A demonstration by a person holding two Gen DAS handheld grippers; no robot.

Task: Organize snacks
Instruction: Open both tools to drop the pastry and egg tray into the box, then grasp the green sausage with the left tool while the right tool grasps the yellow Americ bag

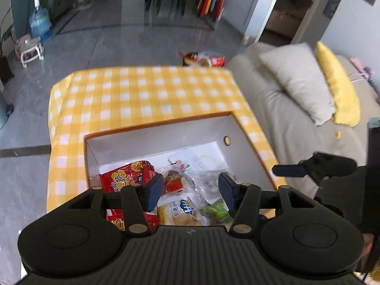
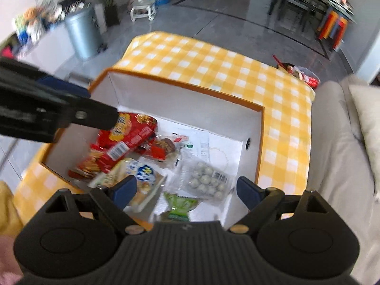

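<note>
An orange-rimmed white box [image 1: 166, 130] [image 2: 185, 99] sits on the yellow checked table and holds several snacks: a red cracker bag [image 1: 123, 175] [image 2: 128, 130], a blue-and-white bread pack [image 1: 182, 211] [image 2: 140, 178], a clear pack of pale balls [image 2: 206, 180], a green wrapped sweet [image 1: 217, 210] [image 2: 179, 205] and a small red-and-brown pack [image 1: 174, 180] [image 2: 161, 148]. My left gripper [image 1: 191, 191] is open and empty above the box. My right gripper [image 2: 187, 190] is open and empty over the box's near edge. The left gripper also shows in the right wrist view [image 2: 71, 109].
The table [image 1: 142, 90] [image 2: 213, 61] has a yellow checked cloth. A grey sofa [image 1: 296, 118] with grey and yellow cushions stands to the right. A bin of red packages [image 1: 204, 59] [image 2: 301, 73] sits on the floor beyond the table. A metal bin [image 2: 83, 30] stands far left.
</note>
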